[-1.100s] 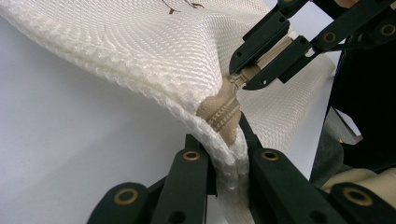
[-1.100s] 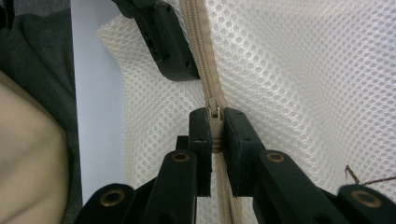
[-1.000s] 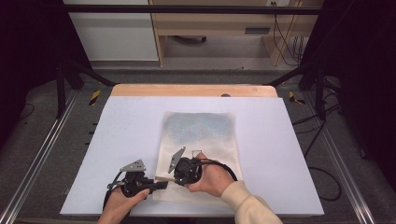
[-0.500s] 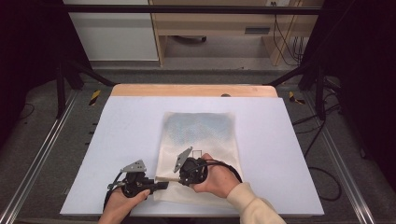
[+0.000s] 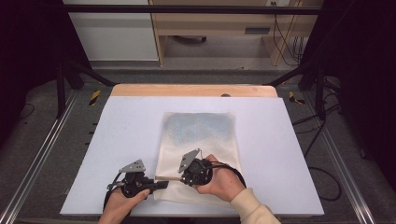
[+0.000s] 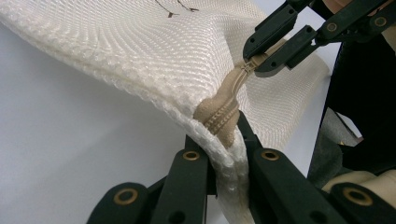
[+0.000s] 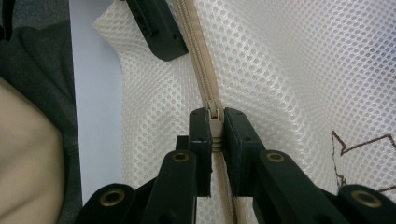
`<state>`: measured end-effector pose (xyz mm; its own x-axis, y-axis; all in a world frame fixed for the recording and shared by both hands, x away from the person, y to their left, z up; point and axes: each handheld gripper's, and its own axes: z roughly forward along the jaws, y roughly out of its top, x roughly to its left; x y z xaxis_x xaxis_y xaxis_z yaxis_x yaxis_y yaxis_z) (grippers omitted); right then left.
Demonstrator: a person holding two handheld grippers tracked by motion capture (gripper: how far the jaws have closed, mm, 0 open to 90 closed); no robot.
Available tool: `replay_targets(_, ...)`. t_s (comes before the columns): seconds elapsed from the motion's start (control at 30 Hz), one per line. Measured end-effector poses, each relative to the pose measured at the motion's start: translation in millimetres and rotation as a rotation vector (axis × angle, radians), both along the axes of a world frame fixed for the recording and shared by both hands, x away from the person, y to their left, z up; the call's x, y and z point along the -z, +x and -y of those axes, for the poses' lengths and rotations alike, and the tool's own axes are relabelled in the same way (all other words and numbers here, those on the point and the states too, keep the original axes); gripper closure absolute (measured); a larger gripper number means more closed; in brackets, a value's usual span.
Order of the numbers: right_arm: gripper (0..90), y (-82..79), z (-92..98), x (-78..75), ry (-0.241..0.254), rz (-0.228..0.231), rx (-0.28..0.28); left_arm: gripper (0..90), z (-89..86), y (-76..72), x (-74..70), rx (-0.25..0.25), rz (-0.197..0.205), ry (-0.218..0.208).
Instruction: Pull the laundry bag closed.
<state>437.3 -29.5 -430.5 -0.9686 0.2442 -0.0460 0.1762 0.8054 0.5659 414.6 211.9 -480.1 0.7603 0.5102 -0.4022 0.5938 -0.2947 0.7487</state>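
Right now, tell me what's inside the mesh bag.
Through the mesh bag, a bluish patch shows near its far end; what it is can't be told. The near half looks flat and pale. The left gripper and right gripper cover the zipper edge.

One mesh bag (image 5: 198, 149) of cream netting lying on one pale table (image 5: 116, 140), with one beige zipper (image 7: 198, 56) along its near edge and one zipper pull (image 7: 214, 114) on it

Two grippers at the bag's near end: left gripper (image 5: 159, 185) clamped on the bag's corner, right gripper (image 5: 180, 177) pinching the pull; two black jaws on each, four in all

Two grey three-cornered plates, one atop each gripper

Two hands, one per gripper: left hand (image 5: 123, 205), right hand (image 5: 222, 182); one cream sleeve (image 5: 252, 210), on the right forearm

One dark outline drawing (image 7: 359, 154) on the netting
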Motion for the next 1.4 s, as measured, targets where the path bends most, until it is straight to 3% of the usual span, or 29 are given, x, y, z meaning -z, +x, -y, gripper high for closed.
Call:
replay_targets(0.47,82.2,-3.9,9.5,4.0,0.03,0.007,-0.012,86.0,1.9,-1.1,-0.8,0.005,0.002,0.004)
replay_targets(0.83,82.2,-6.0,22.0,1.7,0.069,0.008,0.011,86.0,2.8,-1.4,-3.1,0.013,0.005,-0.006)
replay_targets(1.4,82.2,-8.6,32.5,5.7,0.085,0.001,0.036,85.9,6.9,-3.0,-2.3,0.022,0.014,0.005)
